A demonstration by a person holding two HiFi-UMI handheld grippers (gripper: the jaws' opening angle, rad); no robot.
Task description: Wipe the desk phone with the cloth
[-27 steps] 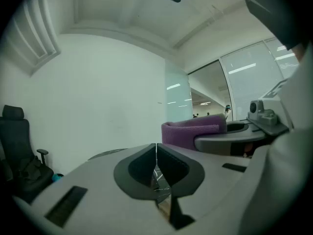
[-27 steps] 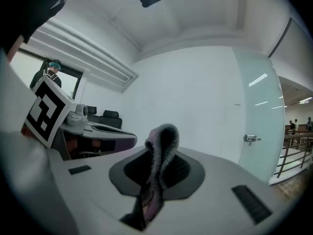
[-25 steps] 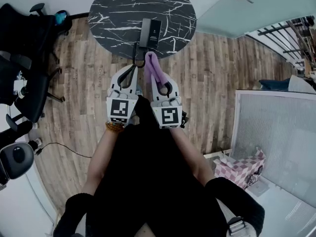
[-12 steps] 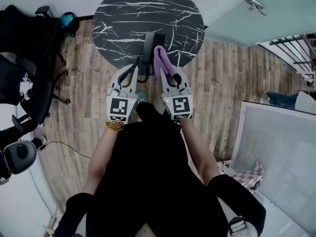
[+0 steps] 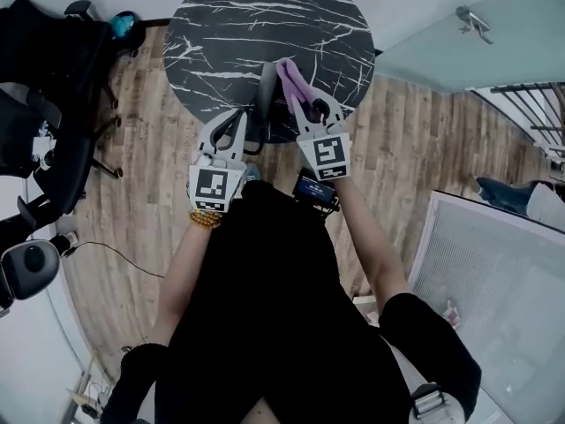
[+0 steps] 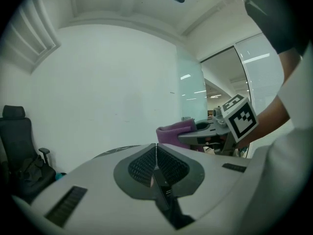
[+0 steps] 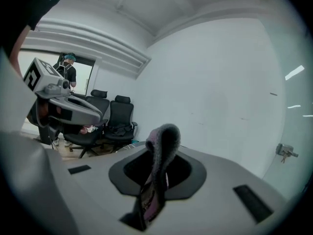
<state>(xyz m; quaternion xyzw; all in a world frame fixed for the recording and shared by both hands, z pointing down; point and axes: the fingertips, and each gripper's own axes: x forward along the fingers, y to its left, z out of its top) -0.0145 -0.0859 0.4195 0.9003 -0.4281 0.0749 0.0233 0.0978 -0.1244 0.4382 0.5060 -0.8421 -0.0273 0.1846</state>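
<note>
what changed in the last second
The right tongs, shut on the purple cloth, moved forward over the round table, bringing the cloth alongside the desk phone. The left tongs stayed shut at the table's near edge; the phone did not move.

Office interior. Black swivel chairs (image 5: 48, 78) stand at the left on a wood-plank floor (image 5: 415, 140). A round, marble-patterned table (image 5: 265, 16) at the far middle carries a desk phone (image 5: 266, 82), and a glass partition (image 5: 424, 47) with a metal door handle (image 5: 474, 20) closes the far right.
</note>
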